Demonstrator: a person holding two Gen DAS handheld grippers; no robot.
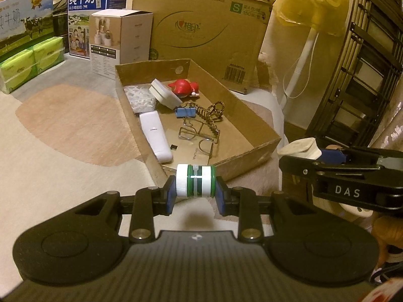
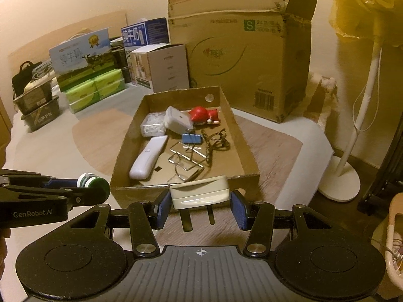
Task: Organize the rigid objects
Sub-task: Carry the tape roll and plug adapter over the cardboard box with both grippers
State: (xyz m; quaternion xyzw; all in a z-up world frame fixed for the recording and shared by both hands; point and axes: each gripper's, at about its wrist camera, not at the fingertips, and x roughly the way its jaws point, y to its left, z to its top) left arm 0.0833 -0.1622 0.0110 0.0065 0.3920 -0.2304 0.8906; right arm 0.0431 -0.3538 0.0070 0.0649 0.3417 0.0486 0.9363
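At the near edge of a shallow cardboard tray [image 1: 252, 115], two pairs of tongs each carry one item: the left tongs [image 1: 195, 192] are closed on a small green-and-white bottle [image 1: 196, 181] with a white ribbed cap, held sideways between blue pads [image 1: 169, 196], while the right tongs [image 2: 200, 207] are clamped across a cream-white plug adapter [image 2: 200, 193], its metal prongs pointing down toward the camera. Seen from the right wrist, the bottle hangs at 9 o'clock of the adapter, just outside the tray's near left corner; from the left wrist, the adapter sits at 3 o'clock of the bottle. Inside the tray lie a white remote-shaped device [image 2: 148, 157] along the left wall, a bag of small white parts [image 2: 152, 124] and a white rounded box [image 2: 177, 122] toward 12 o'clock, a red figurine [image 2: 204, 115] near the far wall, a blue binder clip [image 2: 192, 138] at the centre, bent wire frames [image 2: 185, 162] and a patterned cord [image 2: 216, 138]. Beyond the tray, at 12 o'clock, stands a large brown carton [image 2: 239, 58]; milk cartons [image 1: 87, 17] and green tissue packs [image 1: 30, 63] are stacked at 10 o'clock, and a white fan stand [image 2: 352, 151] rises at 2 o'clock. A pale patterned rug [image 1: 70, 130] lies underneath.
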